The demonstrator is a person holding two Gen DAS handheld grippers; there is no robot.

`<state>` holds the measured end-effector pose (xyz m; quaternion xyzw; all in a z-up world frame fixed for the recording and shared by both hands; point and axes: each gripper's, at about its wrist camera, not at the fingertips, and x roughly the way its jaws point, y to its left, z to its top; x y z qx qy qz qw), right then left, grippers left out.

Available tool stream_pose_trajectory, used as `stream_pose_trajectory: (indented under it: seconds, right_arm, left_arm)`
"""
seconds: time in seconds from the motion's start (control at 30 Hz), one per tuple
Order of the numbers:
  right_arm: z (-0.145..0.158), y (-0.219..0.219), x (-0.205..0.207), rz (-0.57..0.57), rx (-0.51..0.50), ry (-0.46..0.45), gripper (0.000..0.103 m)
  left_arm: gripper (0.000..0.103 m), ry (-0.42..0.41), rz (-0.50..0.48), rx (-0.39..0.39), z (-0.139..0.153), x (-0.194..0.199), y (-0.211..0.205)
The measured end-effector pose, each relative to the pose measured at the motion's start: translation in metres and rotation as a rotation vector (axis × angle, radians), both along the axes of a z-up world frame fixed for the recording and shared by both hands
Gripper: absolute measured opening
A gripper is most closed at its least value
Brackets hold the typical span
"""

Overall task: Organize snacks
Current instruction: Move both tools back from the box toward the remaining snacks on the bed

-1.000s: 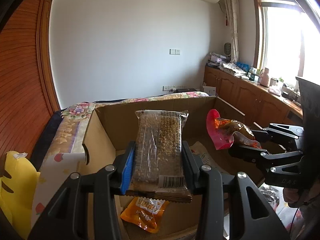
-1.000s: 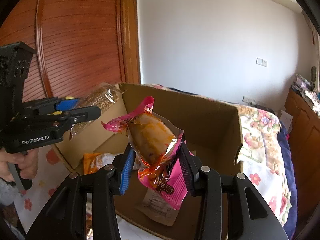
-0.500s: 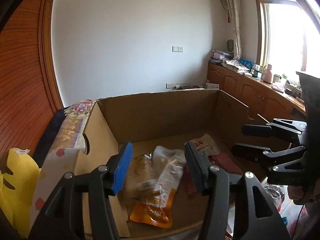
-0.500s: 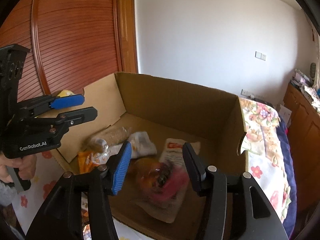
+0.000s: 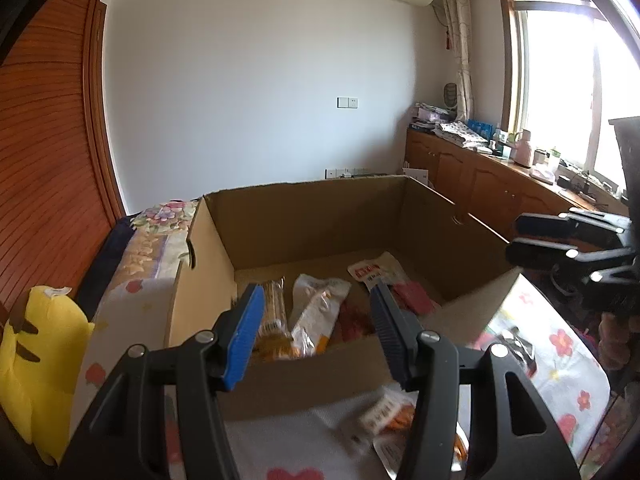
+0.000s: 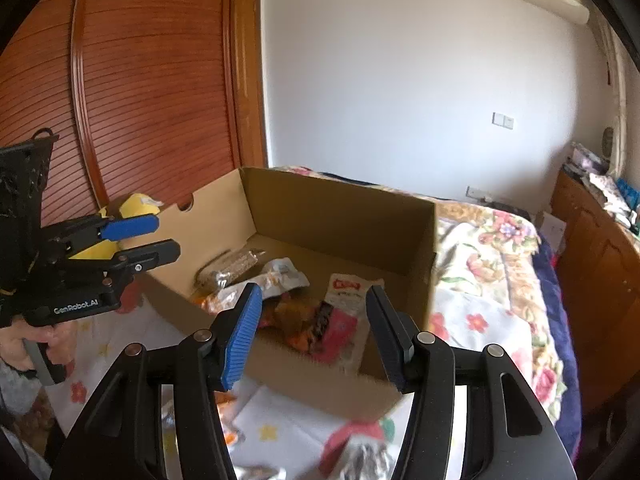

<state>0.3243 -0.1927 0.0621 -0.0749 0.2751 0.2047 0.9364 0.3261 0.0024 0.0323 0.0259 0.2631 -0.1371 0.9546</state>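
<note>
Flowery bedspread holds my cardboard box, snacks inside near its front edge. My left gripper and right gripper are both wide apart, holding nothing. Next I should reach low for the loose packets before the box's front edge.

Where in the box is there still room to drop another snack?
The cardboard box has bare floor along its back wall, behind the white packet and red-labelled packet. The near half is crowded: clear cracker pack, white packet and pink packet overlap there. Both grippers hang open outside the front edge.

Foreground snack packets — blurred, edge-cropped
</note>
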Motion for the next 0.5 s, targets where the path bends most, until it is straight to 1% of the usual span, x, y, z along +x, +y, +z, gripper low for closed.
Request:
stream_pose_trajectory:
  seconds: [0.17, 0.3, 0.5]
  right_arm:
    - [0.004, -0.010, -0.030, -0.030, -0.004, -0.002, 0.055]
    - [0.002, -0.019, -0.049, -0.059, -0.007, 0.011, 0.055]
    - [-0.011, -0.030, -0.074, -0.088, -0.012, 0.045, 0.055]
  left_arm:
    - [0.055, 0.015, -0.007, -0.003, -0.004, -0.021, 0.002]
    - [0.055, 0.019, -0.016, 0.015, -0.010, -0.040, 0.000]
    - [0.055, 0.049, -0.032, 0.010, -0.024, -0.060, -0.002]
